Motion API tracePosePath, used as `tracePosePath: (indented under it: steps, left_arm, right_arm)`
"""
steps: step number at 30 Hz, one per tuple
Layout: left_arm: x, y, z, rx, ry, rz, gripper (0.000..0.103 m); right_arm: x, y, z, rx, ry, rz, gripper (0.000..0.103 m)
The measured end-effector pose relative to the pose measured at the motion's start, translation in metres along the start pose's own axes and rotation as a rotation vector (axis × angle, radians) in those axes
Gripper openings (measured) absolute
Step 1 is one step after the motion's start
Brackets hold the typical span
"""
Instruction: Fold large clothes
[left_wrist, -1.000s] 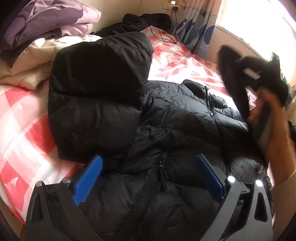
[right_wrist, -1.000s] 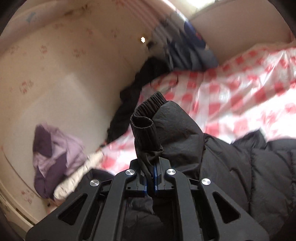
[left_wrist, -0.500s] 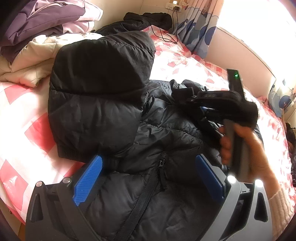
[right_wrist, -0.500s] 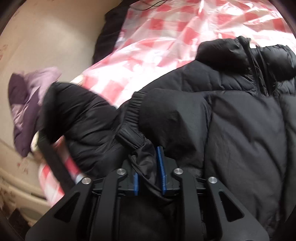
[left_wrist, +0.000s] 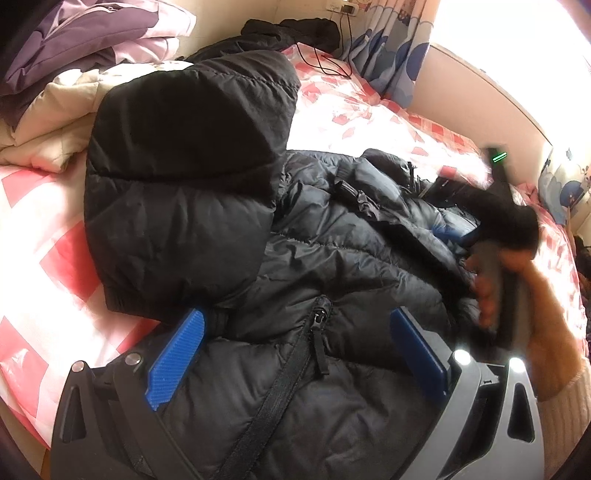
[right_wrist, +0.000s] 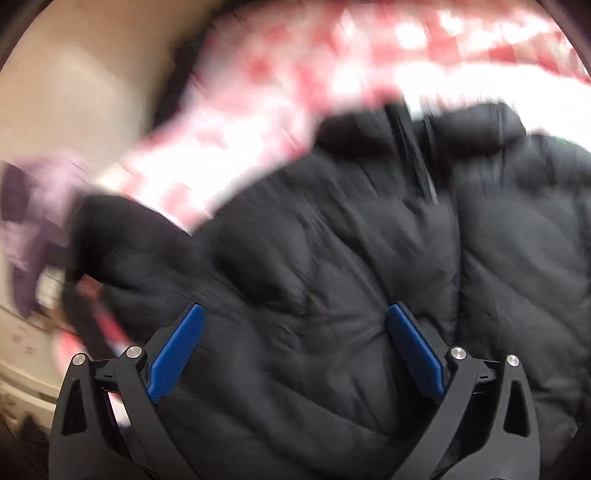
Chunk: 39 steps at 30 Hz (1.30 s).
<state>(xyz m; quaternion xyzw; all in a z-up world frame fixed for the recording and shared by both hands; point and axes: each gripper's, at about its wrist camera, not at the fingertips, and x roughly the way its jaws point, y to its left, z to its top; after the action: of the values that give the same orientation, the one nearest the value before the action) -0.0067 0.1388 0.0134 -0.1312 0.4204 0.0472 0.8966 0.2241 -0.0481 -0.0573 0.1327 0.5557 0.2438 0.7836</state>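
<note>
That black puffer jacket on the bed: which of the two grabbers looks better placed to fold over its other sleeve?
Probably the left gripper. It is open, hovering low over the black jacket, nearest the sleeve lying out on the jacket's left. The right gripper, also open, is over the jacket's middle.

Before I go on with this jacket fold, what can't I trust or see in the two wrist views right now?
- Right wrist view: motion-blurred throughout; the black jacket shows, but seams and sleeve position are unreadable.
- Left wrist view: the right gripper is smeared by motion; its jaws read open only in its own view.
- Jacket hem: cut off by the lower edge and the left gripper frame.
- Jacket's right side: hidden behind the right hand.
</note>
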Motion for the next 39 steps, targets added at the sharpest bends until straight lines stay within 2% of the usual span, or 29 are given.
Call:
tracePosePath:
  steps: [2, 4, 6, 7, 10, 12, 14, 16, 17, 18, 21, 23, 27, 28, 29, 30, 31, 32, 33, 36, 39]
  left_arm:
    - [-0.007, 0.005, 0.002, 0.003, -0.023, 0.004, 0.097]
    - [-0.020, 0.017, 0.007, 0.000, -0.080, 0.036, 0.097]
    - [-0.035, 0.035, 0.013, 0.007, -0.141, 0.074, 0.097]
    - [-0.040, 0.042, 0.016, 0.011, -0.162, 0.089, 0.097]
    - [-0.058, 0.066, 0.023, 0.066, -0.231, 0.164, 0.097]
    - [-0.060, 0.078, 0.025, 0.080, -0.228, 0.178, 0.097]
    - [-0.055, 0.093, 0.026, 0.097, -0.184, 0.146, 0.097]
    - [-0.056, 0.097, 0.026, 0.140, -0.175, 0.164, 0.097]
    - [-0.059, 0.101, 0.024, 0.159, -0.196, 0.226, 0.097]
    - [-0.062, 0.103, 0.025, 0.155, -0.205, 0.247, 0.097]
    - [-0.067, 0.112, 0.027, 0.084, -0.225, 0.213, 0.097]
    - [-0.064, 0.114, 0.028, 0.062, -0.240, 0.242, 0.097]
    - [-0.069, 0.112, 0.023, 0.143, -0.272, 0.285, 0.097]
    - [-0.071, 0.112, 0.021, 0.162, -0.282, 0.286, 0.097]
    - [-0.074, 0.113, 0.019, 0.181, -0.292, 0.289, 0.097]
    - [-0.076, 0.114, 0.017, 0.199, -0.299, 0.291, 0.097]
    - [-0.077, 0.114, 0.015, 0.220, -0.302, 0.290, 0.097]
    - [-0.077, 0.113, 0.013, 0.252, -0.297, 0.290, 0.097]
    - [-0.076, 0.113, 0.011, 0.280, -0.293, 0.291, 0.097]
    - [-0.074, 0.111, 0.004, 0.387, -0.283, 0.276, 0.097]
    - [-0.075, 0.103, -0.010, 0.508, -0.291, 0.238, 0.097]
  right_arm:
    - [-0.007, -0.008, -0.003, 0.040, -0.053, 0.028, 0.095]
    - [-0.034, -0.001, -0.012, 0.055, -0.135, 0.156, 0.095]
    - [-0.057, 0.012, -0.031, 0.016, -0.149, 0.253, 0.096]
    - [-0.071, 0.018, -0.051, -0.003, -0.146, 0.306, 0.096]
    - [-0.104, 0.026, -0.116, -0.079, -0.115, 0.355, 0.096]
    - [-0.124, 0.018, -0.158, -0.100, -0.126, 0.370, 0.096]
    - [-0.132, 0.001, -0.189, -0.070, -0.123, 0.405, 0.096]
    - [-0.136, -0.012, -0.205, -0.036, -0.127, 0.457, 0.096]
    - [-0.135, -0.005, -0.204, -0.038, -0.117, 0.438, 0.096]
    - [-0.137, 0.005, -0.199, -0.066, -0.102, 0.419, 0.096]
    - [-0.125, 0.060, -0.171, -0.212, -0.063, 0.465, 0.096]
    - [-0.104, 0.100, -0.152, -0.317, -0.073, 0.363, 0.096]
    - [-0.037, 0.160, -0.121, -0.446, -0.043, 0.251, 0.095]
    - [-0.018, 0.175, -0.116, -0.506, -0.043, 0.165, 0.095]
    - [-0.001, 0.184, -0.114, -0.534, -0.027, 0.110, 0.088]
    - [0.011, 0.186, -0.112, -0.532, -0.006, 0.117, 0.068]
    - [0.018, 0.187, -0.109, -0.509, 0.020, 0.172, 0.054]
    - [0.020, 0.187, -0.107, -0.482, 0.034, 0.258, 0.025]
    - [0.018, 0.188, -0.106, -0.478, 0.030, 0.295, 0.010]
    - [0.004, 0.182, -0.093, -0.400, 0.051, 0.471, 0.006]
    - [-0.024, 0.162, -0.071, -0.272, 0.027, 0.658, 0.006]
